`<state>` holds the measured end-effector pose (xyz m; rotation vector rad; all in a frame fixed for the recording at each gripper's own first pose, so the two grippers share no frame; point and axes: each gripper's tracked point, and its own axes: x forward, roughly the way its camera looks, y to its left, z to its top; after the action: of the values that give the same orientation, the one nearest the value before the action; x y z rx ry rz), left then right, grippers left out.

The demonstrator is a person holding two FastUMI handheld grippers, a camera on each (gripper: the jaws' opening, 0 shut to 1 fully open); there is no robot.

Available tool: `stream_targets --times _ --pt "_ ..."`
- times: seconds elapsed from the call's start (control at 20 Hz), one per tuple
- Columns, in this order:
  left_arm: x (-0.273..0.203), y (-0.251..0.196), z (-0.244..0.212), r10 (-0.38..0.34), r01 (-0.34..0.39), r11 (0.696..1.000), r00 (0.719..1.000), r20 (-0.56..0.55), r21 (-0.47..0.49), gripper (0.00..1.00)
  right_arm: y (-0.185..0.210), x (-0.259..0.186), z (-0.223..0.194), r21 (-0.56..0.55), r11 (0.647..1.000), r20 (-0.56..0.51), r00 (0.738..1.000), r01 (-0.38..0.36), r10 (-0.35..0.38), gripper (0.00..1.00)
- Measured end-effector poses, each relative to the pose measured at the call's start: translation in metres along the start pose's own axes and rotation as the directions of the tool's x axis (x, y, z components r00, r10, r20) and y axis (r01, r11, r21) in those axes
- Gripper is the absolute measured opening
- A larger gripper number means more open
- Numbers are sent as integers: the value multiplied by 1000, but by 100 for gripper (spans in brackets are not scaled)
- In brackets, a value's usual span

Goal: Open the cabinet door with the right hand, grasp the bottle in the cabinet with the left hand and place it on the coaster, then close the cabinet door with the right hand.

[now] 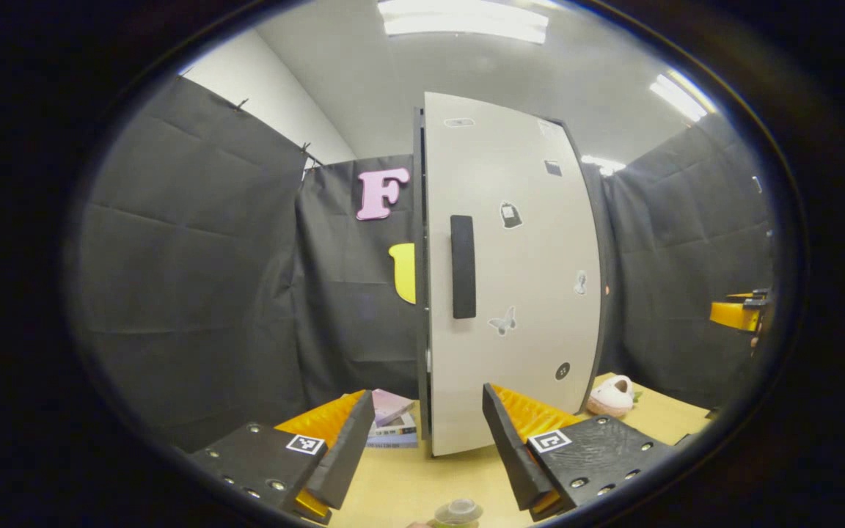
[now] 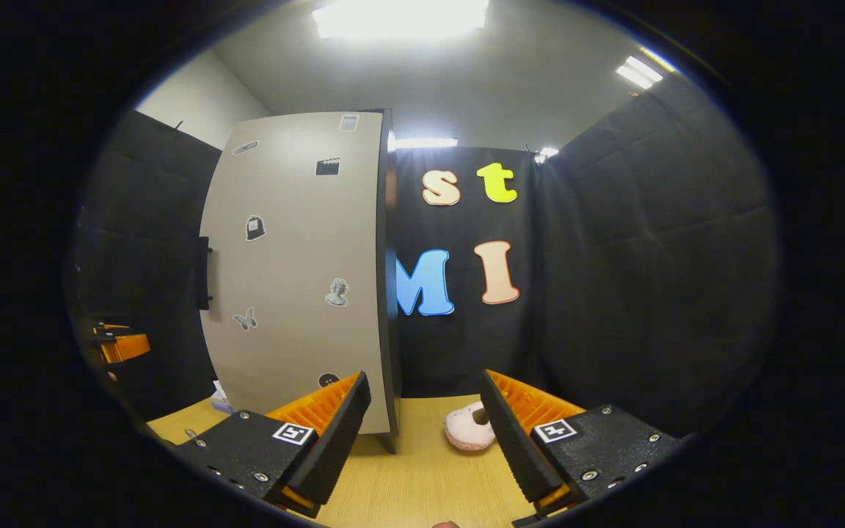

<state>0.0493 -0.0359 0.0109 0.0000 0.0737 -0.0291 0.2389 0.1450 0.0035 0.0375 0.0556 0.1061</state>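
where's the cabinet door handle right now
In the left gripper view the dark vertical handle sits on the left part of the closed cabinet door, straight ahead above the open left gripper. In the right gripper view it sticks out at the door's left edge.

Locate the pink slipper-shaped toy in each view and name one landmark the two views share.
Left gripper view: the pink toy lies on the table at lower right, just right of the cabinet door.
Right gripper view: it lies low at centre, between the claw fingers, right of the door.
Shared landmark: the butterfly sticker on the door.
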Motion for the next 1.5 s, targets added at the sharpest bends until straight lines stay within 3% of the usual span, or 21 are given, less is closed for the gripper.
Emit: stream_targets --times 0.7,0.75,0.8,1.0,1.05,1.15,1.5 --pt "-8 19 8 37 -37 999 999 13 8 89 20 1 4 -14 999 10 999 -31 32 93" --pt "-9 20 7 39 -39 999 999 12 4 85 22 1 5 -14 999 10 999 -33 33 93" --pt "-8 21 7 40 -40 999 999 10 0 89 23 1 5 -16 999 9 999 -34 34 93" --pt "-8 25 8 45 -45 999 999 10 -4 85 26 2 7 -18 999 13 999 -34 35 93" --pt "-8 26 8 45 -45 999 999 11 -4 89 27 2 8 -17 999 13 999 -35 35 93" --pt "-9 27 7 46 -46 999 999 9 -5 85 28 2 8 -17 999 11 999 -34 35 93" --pt "-8 31 5 49 -49 999 999 6 -5 89 31 2 8 -17 999 12 999 -33 34 93"
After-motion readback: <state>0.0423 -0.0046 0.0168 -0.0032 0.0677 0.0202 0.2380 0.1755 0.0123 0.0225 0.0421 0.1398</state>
